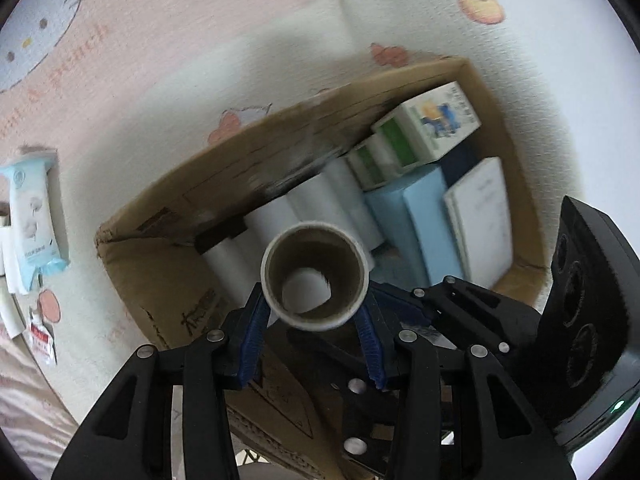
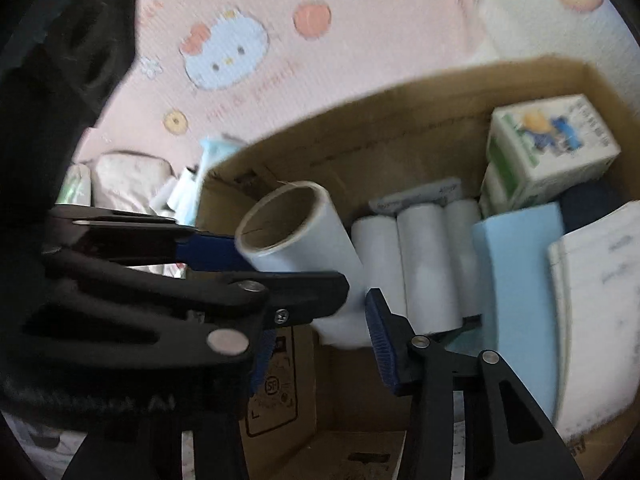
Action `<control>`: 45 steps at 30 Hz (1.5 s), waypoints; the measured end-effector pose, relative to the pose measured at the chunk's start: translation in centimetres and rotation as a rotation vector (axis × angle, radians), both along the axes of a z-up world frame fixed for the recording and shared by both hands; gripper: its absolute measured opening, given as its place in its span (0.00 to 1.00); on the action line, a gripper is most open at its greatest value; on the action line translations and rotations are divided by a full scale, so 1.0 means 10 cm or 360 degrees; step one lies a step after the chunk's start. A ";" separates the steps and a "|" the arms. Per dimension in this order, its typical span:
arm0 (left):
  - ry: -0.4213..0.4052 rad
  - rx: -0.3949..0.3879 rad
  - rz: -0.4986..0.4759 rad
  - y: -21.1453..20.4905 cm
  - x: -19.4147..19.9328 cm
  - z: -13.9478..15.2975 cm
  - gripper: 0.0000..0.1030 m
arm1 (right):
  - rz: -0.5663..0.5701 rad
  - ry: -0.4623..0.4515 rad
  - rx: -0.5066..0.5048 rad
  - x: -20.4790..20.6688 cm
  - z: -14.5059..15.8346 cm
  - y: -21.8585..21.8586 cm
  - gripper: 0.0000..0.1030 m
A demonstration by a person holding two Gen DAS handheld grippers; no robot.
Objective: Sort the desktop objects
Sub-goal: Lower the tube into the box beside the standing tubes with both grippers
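White roll [image 1: 315, 276] clamped in left tool [image 1: 315, 332], over cardboard box [image 1: 500, 92], right tool [image 2: 320, 340] unclamped beside it.

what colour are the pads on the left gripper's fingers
Dark blue, ridged pads on black fingers, clamped on the white roll. Clearest in the left wrist view.

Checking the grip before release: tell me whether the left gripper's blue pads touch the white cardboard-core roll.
Touching. Left wrist view shows both blue pads pressed against the roll.
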State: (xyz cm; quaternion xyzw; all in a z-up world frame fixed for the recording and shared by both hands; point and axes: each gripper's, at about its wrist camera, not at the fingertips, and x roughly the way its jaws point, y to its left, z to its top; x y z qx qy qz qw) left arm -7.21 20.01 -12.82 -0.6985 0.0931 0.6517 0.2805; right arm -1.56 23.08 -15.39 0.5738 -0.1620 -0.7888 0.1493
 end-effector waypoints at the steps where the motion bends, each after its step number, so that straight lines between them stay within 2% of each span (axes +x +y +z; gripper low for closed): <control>1: -0.0004 -0.0022 0.0000 0.00 -0.01 -0.04 0.45 | 0.0002 -0.0018 -0.0001 -0.01 -0.04 -0.01 0.40; 7: -0.0019 -0.0071 0.0013 -0.01 -0.03 -0.06 0.45 | 0.0045 -0.0137 -0.0047 -0.07 -0.21 -0.01 0.40; 8: -0.0003 -0.0097 0.0011 0.00 -0.02 -0.05 0.45 | 0.0049 -0.0152 -0.0047 -0.08 -0.23 0.02 0.40; 10: 0.0041 -0.0228 -0.0015 0.01 0.01 -0.03 0.45 | 0.0074 -0.0190 -0.0059 -0.08 -0.30 0.02 0.40; 15: -0.0065 -0.0337 -0.0032 0.05 0.05 -0.17 0.44 | 0.0115 -0.0299 -0.0093 -0.02 -0.45 0.04 0.40; 18: -0.0069 -0.0364 -0.0022 0.10 0.04 -0.21 0.44 | 0.0104 -0.0296 -0.0045 0.04 -0.44 0.12 0.40; 22: -0.0079 -0.0397 0.0007 0.12 0.01 -0.25 0.44 | 0.0063 -0.0303 -0.0058 0.09 -0.43 0.23 0.40; 25: -0.0048 -0.0421 0.0056 0.12 -0.01 -0.25 0.44 | 0.0057 -0.0312 0.0045 0.11 -0.48 0.22 0.40; 33: 0.0019 -0.0452 0.0254 0.08 -0.10 -0.22 0.45 | 0.0010 -0.0349 0.0013 0.09 -0.58 0.30 0.40; 41: 0.0117 -0.0590 0.0201 0.18 -0.05 -0.31 0.45 | -0.0043 -0.0332 0.0027 0.11 -0.61 0.40 0.40; 44: 0.0098 -0.0552 0.0225 0.17 -0.08 -0.28 0.45 | -0.0075 -0.0334 0.0055 0.11 -0.67 0.43 0.40; 45: 0.0079 -0.0535 0.0214 0.16 -0.08 -0.27 0.49 | -0.0082 -0.0332 0.0037 0.12 -0.67 0.44 0.40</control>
